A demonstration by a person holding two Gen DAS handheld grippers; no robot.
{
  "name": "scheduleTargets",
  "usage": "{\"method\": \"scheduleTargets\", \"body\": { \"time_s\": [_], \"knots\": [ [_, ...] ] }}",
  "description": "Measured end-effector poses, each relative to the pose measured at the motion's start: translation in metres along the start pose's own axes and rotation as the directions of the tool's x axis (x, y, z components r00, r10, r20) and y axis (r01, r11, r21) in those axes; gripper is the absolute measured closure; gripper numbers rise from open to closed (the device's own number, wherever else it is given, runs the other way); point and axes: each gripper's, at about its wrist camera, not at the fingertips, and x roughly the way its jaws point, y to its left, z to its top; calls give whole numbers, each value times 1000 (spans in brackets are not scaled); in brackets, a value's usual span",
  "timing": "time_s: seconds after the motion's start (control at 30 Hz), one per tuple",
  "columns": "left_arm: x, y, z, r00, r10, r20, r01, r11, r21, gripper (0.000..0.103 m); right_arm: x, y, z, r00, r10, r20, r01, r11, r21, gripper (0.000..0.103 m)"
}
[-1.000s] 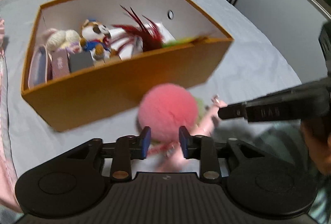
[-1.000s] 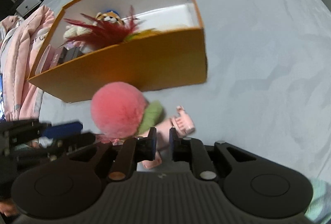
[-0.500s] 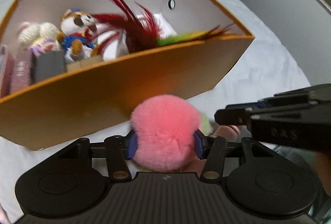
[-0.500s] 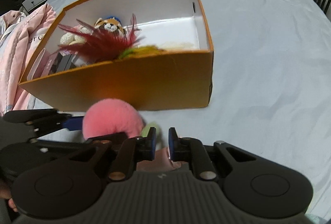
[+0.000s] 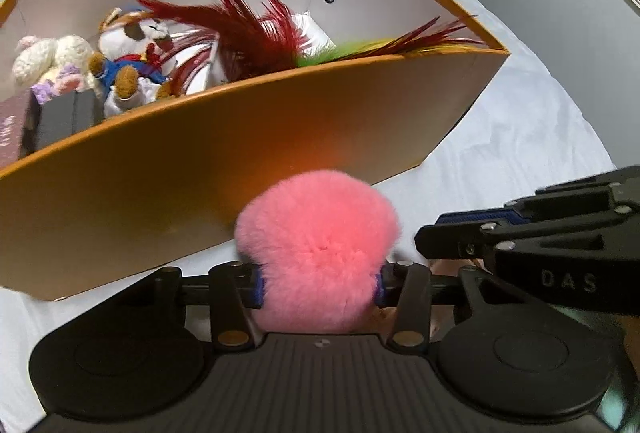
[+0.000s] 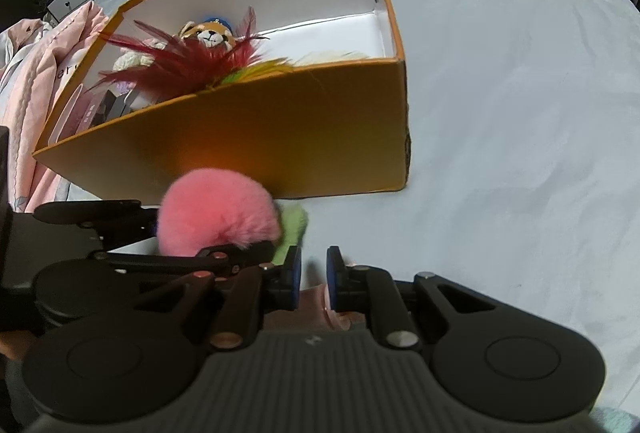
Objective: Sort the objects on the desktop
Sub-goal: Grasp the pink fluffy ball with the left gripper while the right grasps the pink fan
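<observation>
The left gripper point(image 5: 318, 283) fingers are closing on the pompom point(image 5: 320, 253), at 6 o'clock from the box point(image 5: 200, 169); the right gripper point(image 6: 313, 279) fingers stand narrowly apart, holding nothing visible.

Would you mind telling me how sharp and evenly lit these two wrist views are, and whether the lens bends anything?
Left wrist view: fisheye bows the orange box's straight front wall into a curve; the red feathers look slightly smeared; a reddish glow tints the wall above the pink pompom. Right wrist view: sharper overall, the same glow on the box, corners dark and curved.
</observation>
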Motion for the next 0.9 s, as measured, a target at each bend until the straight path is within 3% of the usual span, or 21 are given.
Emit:
{"method": "scheduleTargets", "body": {
  "time_s": [0.17,0.4,0.53,0.67,0.9],
  "knots": [
    [-29,10,-8,1000,19,20,-18,999,-42,51,-2,7,0,1000,-4,-16,4,999,-39,81],
    [-74,20,-15,997,44,62,-40,997,-69,51,2,37,-1,999,6,-34,-11,989,-146,81],
    [-88,23,-22,997,54,59,-49,996,-74,51,15,48,-2,994,-29,-103,8,981,-196,68],
    [-92,28,-26,997,54,55,-48,994,-98,51,23,54,-8,983,-47,-180,4,972,-233,68],
    [-96,40,-35,998,45,39,-40,993,-112,51,18,51,-17,971,-40,-237,-19,970,-242,67]
  ]
}}
